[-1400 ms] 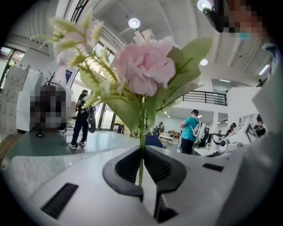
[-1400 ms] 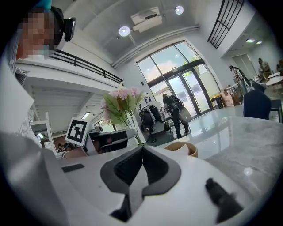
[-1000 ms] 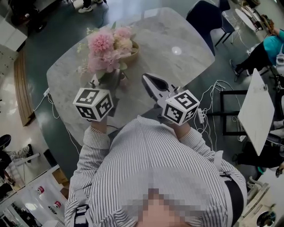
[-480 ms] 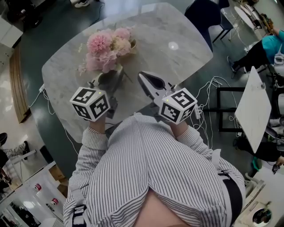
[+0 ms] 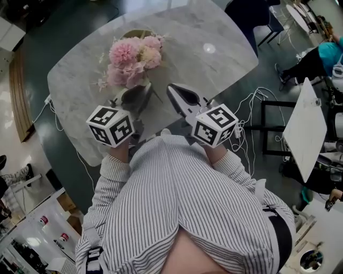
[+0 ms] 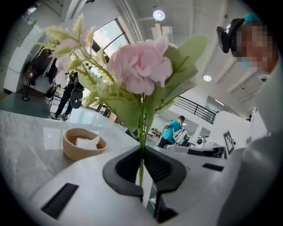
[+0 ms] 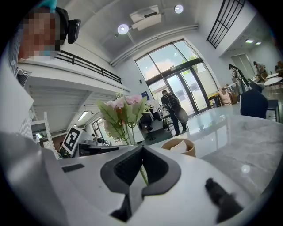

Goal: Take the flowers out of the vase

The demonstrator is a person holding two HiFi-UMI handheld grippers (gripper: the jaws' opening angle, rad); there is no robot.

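A bunch of pink flowers (image 5: 131, 59) with green leaves hangs over the marble table (image 5: 214, 32), clear of the tan bowl-shaped vase (image 5: 135, 33) behind it. My left gripper (image 5: 140, 92) is shut on the thin green stems (image 6: 141, 145), and the pink bloom (image 6: 141, 66) stands upright above its jaws. The vase (image 6: 84, 143) stands on the table to the left with a white scrap inside. My right gripper (image 5: 174, 92) is beside the left one, jaws together. In the right gripper view a stem (image 7: 143, 174) shows past the right gripper (image 7: 140, 154), with the vase (image 7: 179, 147) beyond.
A dark chair (image 5: 246, 13) stands at the table's far right edge. White cables (image 5: 257, 107) lie on the floor to the right, next to a white board (image 5: 305, 128) on a black frame. People stand in the hall behind.
The left gripper has carried the bunch away from over the vase, towards me and a little lower. The right gripper has stayed put.
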